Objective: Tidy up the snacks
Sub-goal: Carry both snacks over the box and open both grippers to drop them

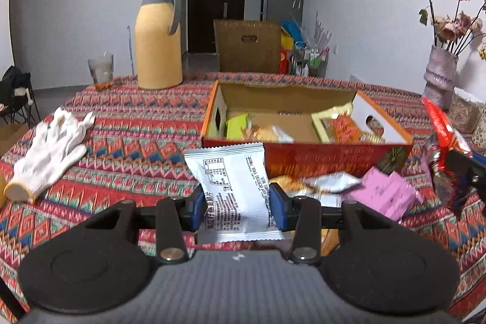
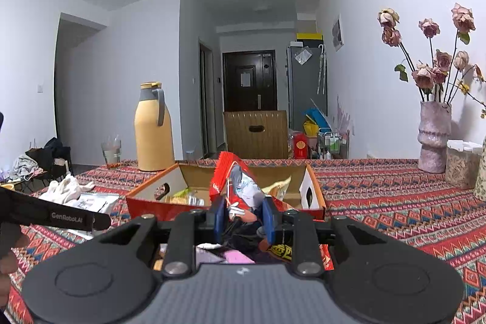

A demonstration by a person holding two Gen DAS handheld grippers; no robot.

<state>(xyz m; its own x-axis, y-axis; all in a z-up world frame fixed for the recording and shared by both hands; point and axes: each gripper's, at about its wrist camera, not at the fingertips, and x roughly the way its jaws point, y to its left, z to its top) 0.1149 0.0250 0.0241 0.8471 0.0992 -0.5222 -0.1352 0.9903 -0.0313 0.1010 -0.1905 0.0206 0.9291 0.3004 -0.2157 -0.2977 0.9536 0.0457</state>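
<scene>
My left gripper (image 1: 238, 207) is shut on a white snack packet (image 1: 232, 181) with black print, held upright just in front of the red cardboard box (image 1: 306, 155). The box is open and holds several snacks, among them a green pack (image 1: 235, 126) and an orange pack (image 1: 346, 128). My right gripper (image 2: 244, 222) is shut on a red snack bag (image 2: 235, 187), held in front of the same box (image 2: 145, 207). Loose snacks lie on the cloth before the box: a pink pack (image 1: 385, 195) and a silver wrapper (image 1: 331, 182).
A yellow thermos jug (image 1: 158, 41) and a glass (image 1: 101, 72) stand at the back left. A white glove (image 1: 51, 151) lies at the left. A vase with dried roses (image 2: 434, 135) and a jar (image 2: 461, 163) stand at the right. A patterned cloth (image 2: 395, 196) covers the table.
</scene>
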